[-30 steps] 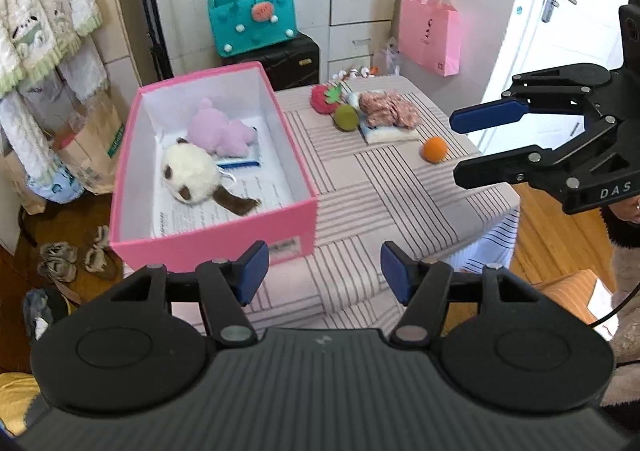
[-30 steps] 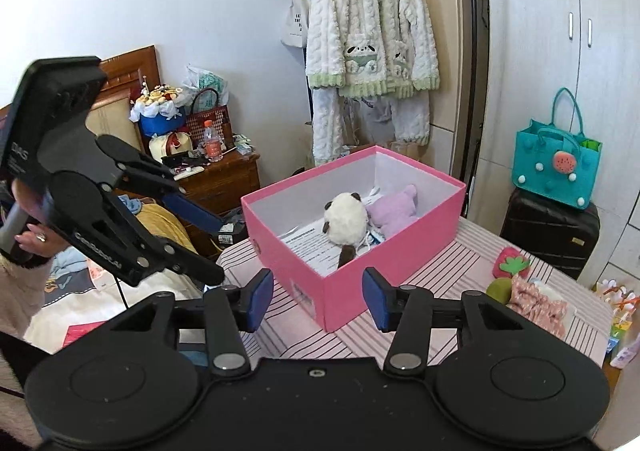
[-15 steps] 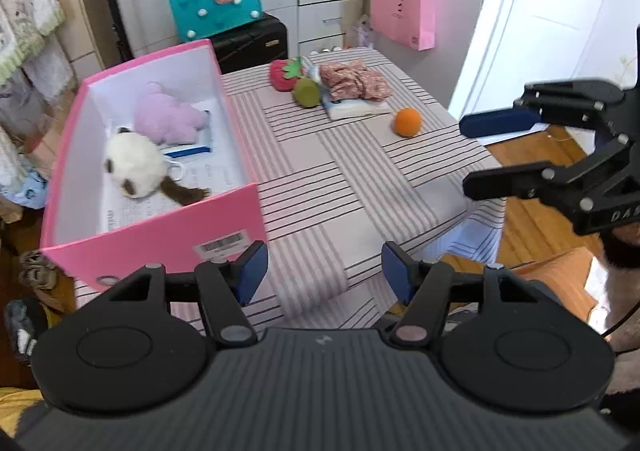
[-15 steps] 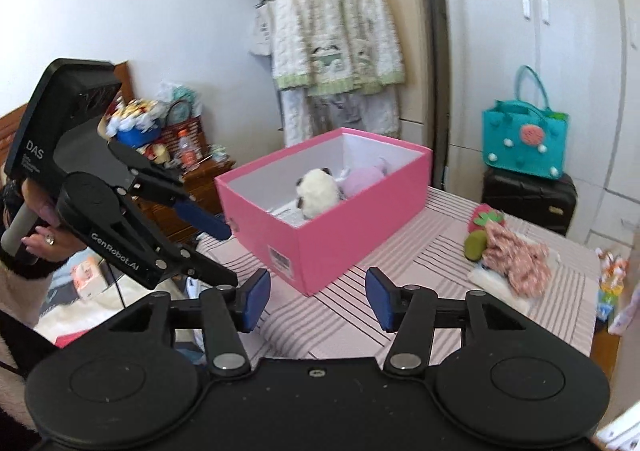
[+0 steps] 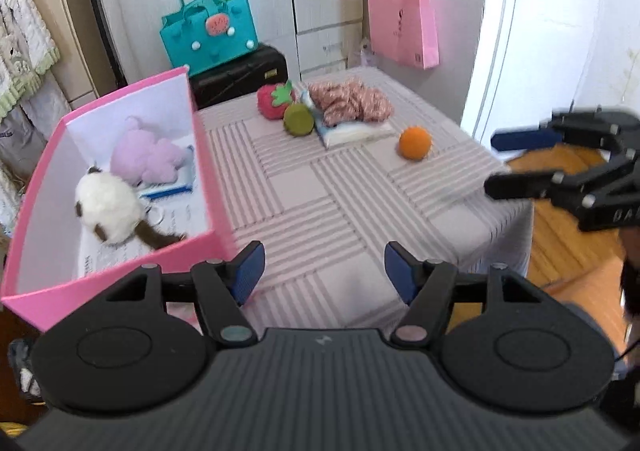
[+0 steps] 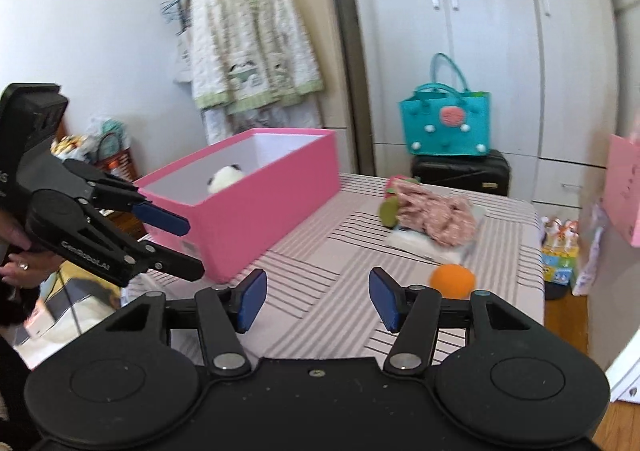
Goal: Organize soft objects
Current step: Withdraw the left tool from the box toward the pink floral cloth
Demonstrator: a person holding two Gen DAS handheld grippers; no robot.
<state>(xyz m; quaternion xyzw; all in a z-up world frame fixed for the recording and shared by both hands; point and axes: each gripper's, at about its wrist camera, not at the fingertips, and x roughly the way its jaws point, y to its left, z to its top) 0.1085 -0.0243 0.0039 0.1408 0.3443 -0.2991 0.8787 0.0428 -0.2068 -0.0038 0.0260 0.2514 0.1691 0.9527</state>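
A pink box (image 5: 204,175) (image 6: 256,207) stands on the left of the striped table (image 5: 320,203) and holds a white and brown plush (image 5: 110,209) and a lilac plush (image 5: 146,157). On the table lie an orange ball (image 5: 415,143) (image 6: 452,281), a red strawberry plush (image 5: 274,101), a green plush (image 5: 298,120), and a pink patterned cloth (image 5: 350,103) (image 6: 436,213) on a white pad. My left gripper (image 5: 324,277) (image 6: 176,245) is open and empty above the table's near edge. My right gripper (image 6: 318,299) (image 5: 494,161) is open and empty, at the table's right side close to the orange ball.
A teal bag (image 5: 210,31) sits on a black suitcase (image 5: 240,77) behind the table. A pink paper bag (image 5: 402,29) hangs at the back right beside a white door (image 5: 532,23). A robe (image 6: 248,51) hangs on a rack at the left.
Both grippers have swung rightward, from facing the pink box toward the table's middle and the orange ball. Both stayed open and empty.
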